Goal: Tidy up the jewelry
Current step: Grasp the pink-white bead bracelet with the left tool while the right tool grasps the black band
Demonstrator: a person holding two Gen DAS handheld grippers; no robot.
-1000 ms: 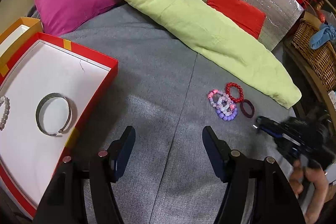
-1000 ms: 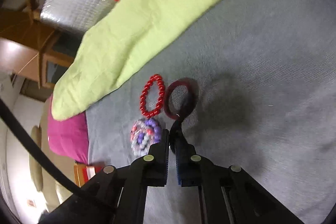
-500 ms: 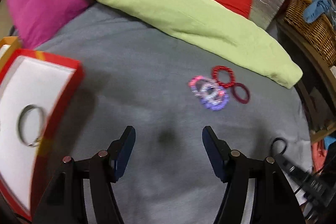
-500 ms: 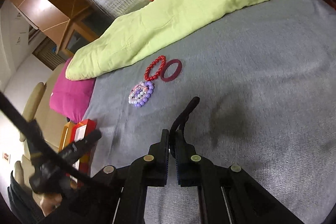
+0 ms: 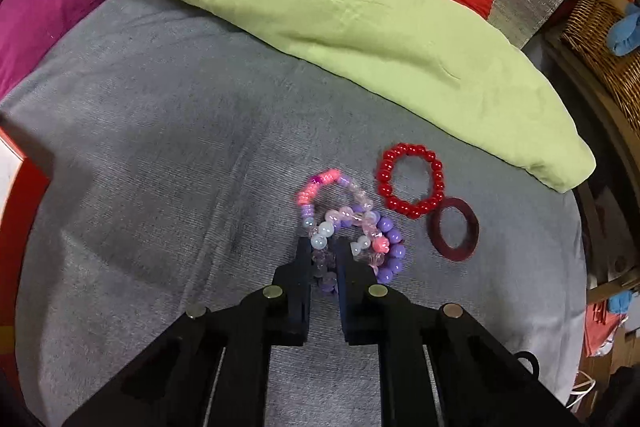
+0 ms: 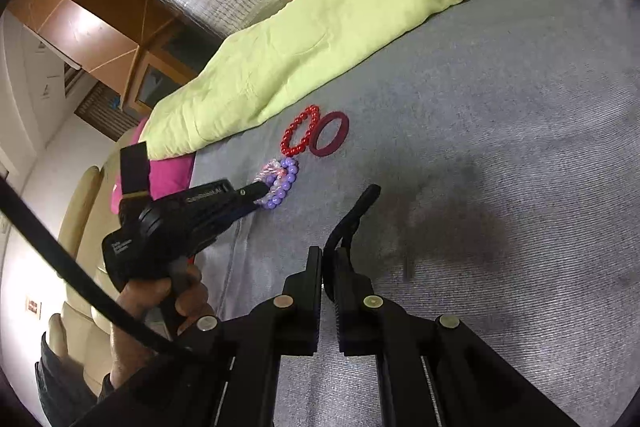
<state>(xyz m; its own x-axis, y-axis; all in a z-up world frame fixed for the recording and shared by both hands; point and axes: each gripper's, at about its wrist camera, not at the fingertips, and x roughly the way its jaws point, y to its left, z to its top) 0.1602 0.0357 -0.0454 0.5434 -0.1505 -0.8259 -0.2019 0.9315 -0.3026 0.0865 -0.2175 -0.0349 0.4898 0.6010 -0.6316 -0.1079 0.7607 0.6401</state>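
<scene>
Your left fingers (image 5: 323,251) pinch one strand of the bead tangle (image 5: 350,227) on the bed (image 5: 160,147); lifting may drag neighbours. Right fingers (image 6: 328,259) clamp a black band (image 6: 352,215) that could slip

Black left gripper (image 5: 323,247), silver screws, bare-skinned hand (image 6: 160,307), black cable (image 6: 80,275)

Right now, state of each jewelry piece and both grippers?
left gripper: jaws shut on beaded bracelet pile
beaded bracelet pile: heaped on the grey blanket, pinched at near edge
red bead bracelet: flat, free
dark red bangle: flat, touching red bead bracelet
right gripper: jaws shut on black band
black band: held, lifted
</scene>
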